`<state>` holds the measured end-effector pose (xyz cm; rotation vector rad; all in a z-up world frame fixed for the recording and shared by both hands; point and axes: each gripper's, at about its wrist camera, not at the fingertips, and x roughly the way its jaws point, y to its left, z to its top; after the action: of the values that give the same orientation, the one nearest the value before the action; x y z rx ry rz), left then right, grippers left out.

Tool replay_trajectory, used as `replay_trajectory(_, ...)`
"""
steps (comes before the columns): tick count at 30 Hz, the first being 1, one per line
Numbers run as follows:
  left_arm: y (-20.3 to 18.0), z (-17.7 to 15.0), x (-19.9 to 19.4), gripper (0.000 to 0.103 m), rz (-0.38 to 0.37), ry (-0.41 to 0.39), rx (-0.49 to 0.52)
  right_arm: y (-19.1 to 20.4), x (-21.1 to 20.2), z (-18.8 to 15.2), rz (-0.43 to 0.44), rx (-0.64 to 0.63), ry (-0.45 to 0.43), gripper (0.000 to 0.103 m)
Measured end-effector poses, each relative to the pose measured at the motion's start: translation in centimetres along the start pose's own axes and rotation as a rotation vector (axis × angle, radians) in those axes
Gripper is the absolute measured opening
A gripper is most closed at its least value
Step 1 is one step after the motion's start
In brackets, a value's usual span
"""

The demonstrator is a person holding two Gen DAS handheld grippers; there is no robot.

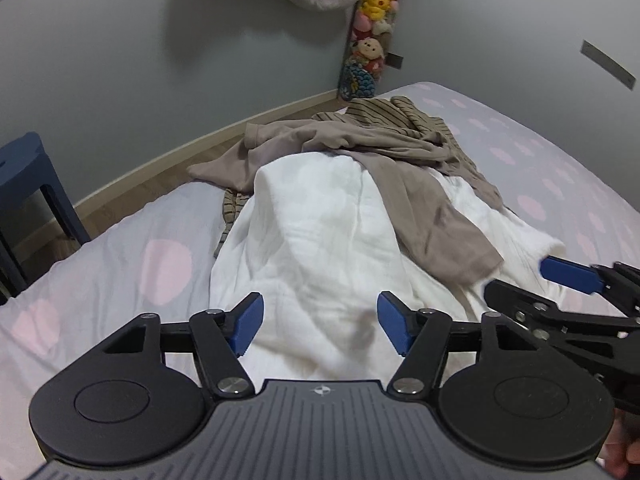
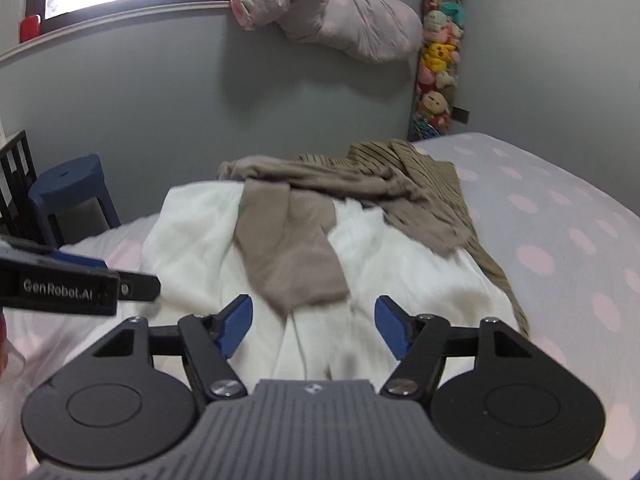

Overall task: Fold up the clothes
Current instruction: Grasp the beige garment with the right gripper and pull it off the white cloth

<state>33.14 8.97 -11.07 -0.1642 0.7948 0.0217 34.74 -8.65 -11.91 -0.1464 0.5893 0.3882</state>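
Two grippers hover over a clothes pile on a bed.
Left gripper (image 1: 320, 326) and right gripper (image 2: 313, 328) have fingers released, grasping nothing, above a white cloth (image 1: 320, 240); a taupe garment (image 1: 420, 208) lies across its far right on the dotted bed (image 1: 120, 272).

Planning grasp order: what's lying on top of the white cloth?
A plain taupe garment drapes over the white cloth, with a striped garment behind. Whatever lies under them is covered.
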Motion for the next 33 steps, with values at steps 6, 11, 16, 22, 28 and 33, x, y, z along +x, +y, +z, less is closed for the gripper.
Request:
replay_trajectory(6, -0.5, 0.1, 1.0, 0.058, 0.025, 0.021, 0.013, 0.4, 4.1, 0.9, 0.012, -0.016, 0.026, 0.051)
replay_trajectory(11, -0.3, -0.4, 0.2, 0.058, 0.039, 0.035, 0.03, -0.7, 3.2, 1.3, 0.0, 0.028, -0.032, 0.005)
replay_trajectory(16, -0.3, -1.1, -1.8, 0.058, 0.042, 0.048, 0.024, -1.6, -2.7, 2.4, -0.051, -0.011, -0.159, 0.004)
replay_trajectory(22, -1.3, -1.9, -6.9, 0.058, 0.015, 0.017, 0.036, -2.7, -11.4, 2.4, -0.14, 0.059, -0.272, 0.001)
replay_trajectory(28, -1.8, -2.3, -12.5, 0.058, 0.022, -0.047, 0.064, -2.9, -17.9, 1.2, -0.196, 0.082, -0.327, 0.001)
replay_trajectory(33, -1.7, -2.9, -15.8, 0.058, 0.036, -0.057, 0.07, -3.5, -24.1, -0.4, -0.251, 0.121, -0.386, 0.001)
